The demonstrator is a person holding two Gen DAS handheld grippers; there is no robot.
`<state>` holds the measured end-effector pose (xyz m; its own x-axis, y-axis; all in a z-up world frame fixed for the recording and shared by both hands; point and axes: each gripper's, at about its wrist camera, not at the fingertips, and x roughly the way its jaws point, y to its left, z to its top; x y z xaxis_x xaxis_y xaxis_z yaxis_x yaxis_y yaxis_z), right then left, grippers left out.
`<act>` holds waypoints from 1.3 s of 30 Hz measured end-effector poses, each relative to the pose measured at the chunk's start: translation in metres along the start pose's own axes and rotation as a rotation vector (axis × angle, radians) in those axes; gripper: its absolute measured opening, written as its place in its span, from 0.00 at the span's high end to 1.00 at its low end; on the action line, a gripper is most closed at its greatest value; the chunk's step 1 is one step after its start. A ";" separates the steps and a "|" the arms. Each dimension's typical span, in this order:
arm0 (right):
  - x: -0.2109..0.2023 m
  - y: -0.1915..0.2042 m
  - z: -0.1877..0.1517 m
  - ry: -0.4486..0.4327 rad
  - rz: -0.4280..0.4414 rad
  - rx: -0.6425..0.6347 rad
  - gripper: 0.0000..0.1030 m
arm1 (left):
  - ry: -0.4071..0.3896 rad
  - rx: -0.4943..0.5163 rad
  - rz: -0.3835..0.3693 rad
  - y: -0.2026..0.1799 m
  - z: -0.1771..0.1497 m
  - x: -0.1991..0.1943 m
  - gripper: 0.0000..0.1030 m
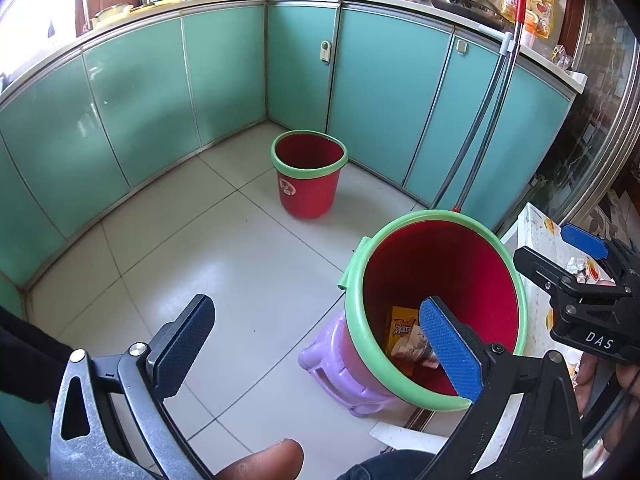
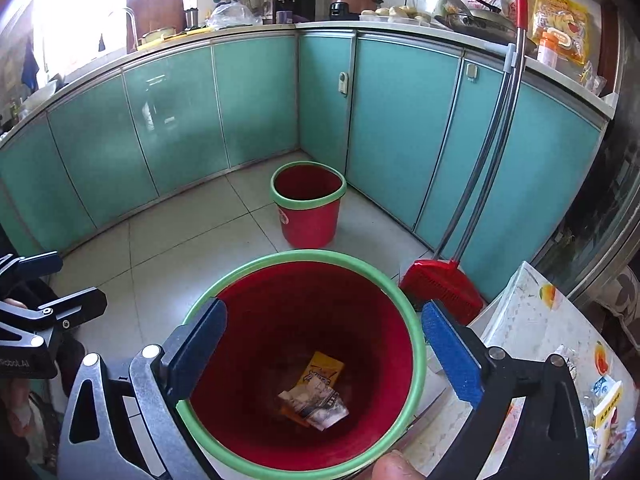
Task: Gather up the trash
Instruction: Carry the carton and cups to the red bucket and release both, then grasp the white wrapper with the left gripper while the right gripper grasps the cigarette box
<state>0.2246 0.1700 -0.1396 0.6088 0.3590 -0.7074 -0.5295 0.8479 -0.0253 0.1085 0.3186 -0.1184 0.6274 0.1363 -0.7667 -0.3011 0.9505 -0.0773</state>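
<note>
Your left gripper [image 1: 316, 354] hangs over bare floor tile [image 1: 224, 264], jaws spread wide with nothing between them; keep it clear of the bin's green rim as you swing it right.

The near red bin [image 2: 280, 320] sits on a purple stool [image 1: 340, 364], just beside the white table [image 2: 532, 320], with a yellow packet [image 2: 322, 372] and a crumpled wrapper [image 2: 316, 402] already at its bottom.

Your right gripper [image 2: 324, 354] hovers directly above that bin's mouth, also fully parted and holding nothing, so its drop looks done.

The remaining trash [image 2: 606, 404] lies on the table at the far right. Judging from this, lift the right gripper straight up before turning right, so the fingers miss the rim, then come down on one wrapper at a time and close firmly on the crumpled part.

The second red bin [image 2: 309, 208] stands well apart, near the cabinet corner.
</note>
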 end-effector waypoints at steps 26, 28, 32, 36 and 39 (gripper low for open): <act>-0.246 -0.235 -0.185 -0.042 -0.475 0.273 0.00 | 0.116 0.505 -0.396 -0.285 -0.076 -0.018 0.00; -0.261 -0.251 -0.202 -0.037 -0.496 0.298 0.00 | 0.146 0.536 -0.414 -0.311 -0.092 -0.014 0.00; -0.288 -0.276 -0.235 -0.032 -0.540 0.353 0.00 | 0.195 0.575 -0.404 -0.345 -0.117 -0.001 0.00; -0.303 -0.302 -0.265 -0.005 -0.575 0.401 0.00 | 0.235 0.597 -0.370 -0.360 -0.131 0.015 0.04; -0.304 -0.319 -0.283 0.022 -0.592 0.433 0.00 | 0.264 0.605 -0.340 -0.364 -0.135 0.024 0.38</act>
<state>0.0409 -0.3196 -0.1158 0.7063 -0.2107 -0.6758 0.1681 0.9773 -0.1290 0.1362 -0.0618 -0.1953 0.3991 -0.1923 -0.8965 0.3750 0.9265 -0.0318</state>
